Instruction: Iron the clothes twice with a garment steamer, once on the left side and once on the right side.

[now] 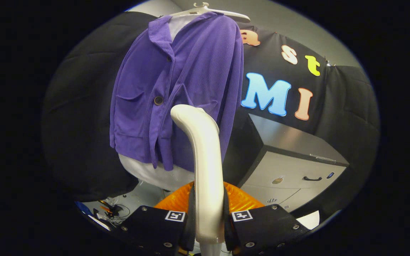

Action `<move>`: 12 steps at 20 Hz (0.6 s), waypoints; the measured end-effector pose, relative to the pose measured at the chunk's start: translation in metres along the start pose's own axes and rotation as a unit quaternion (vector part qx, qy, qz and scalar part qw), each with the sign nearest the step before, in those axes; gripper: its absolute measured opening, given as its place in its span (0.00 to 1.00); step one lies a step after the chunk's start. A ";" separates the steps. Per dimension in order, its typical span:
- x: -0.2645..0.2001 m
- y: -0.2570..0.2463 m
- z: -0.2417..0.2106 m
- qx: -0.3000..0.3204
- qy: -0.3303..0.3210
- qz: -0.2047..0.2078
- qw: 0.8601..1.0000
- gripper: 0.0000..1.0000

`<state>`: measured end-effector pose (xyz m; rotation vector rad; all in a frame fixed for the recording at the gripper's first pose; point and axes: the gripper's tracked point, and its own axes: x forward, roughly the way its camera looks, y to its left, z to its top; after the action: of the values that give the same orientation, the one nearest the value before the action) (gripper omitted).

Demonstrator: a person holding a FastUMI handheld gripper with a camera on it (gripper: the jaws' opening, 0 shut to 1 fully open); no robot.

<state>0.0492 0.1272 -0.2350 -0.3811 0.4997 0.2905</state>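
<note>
A purple corduroy jacket [187, 89] hangs over a white undershirt [155, 174] on a white hanger [208, 10], beyond the fingers. My gripper [208, 217] is shut on the white handle of the garment steamer [205, 156], which rises between the two fingers. The steamer's curved head sits in front of the jacket's lower right front panel, below the dark button [158, 100]. Whether the head touches the cloth I cannot tell.
An orange rounded object [242, 199] lies just behind the fingers. A grey cabinet [297, 170] with a dark drawer handle stands to the right of the jacket. Loose cables and small items [109, 209] lie on the floor to the lower left.
</note>
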 end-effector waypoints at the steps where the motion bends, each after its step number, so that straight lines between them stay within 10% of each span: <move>1: 0.002 0.001 -0.008 -0.002 0.008 0.002 1.000 0.33; 12: 0.004 0.041 -0.116 -0.009 0.132 0.045 0.990 0.33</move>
<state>-0.0091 0.1157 -0.3428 -0.4176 0.7751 0.3342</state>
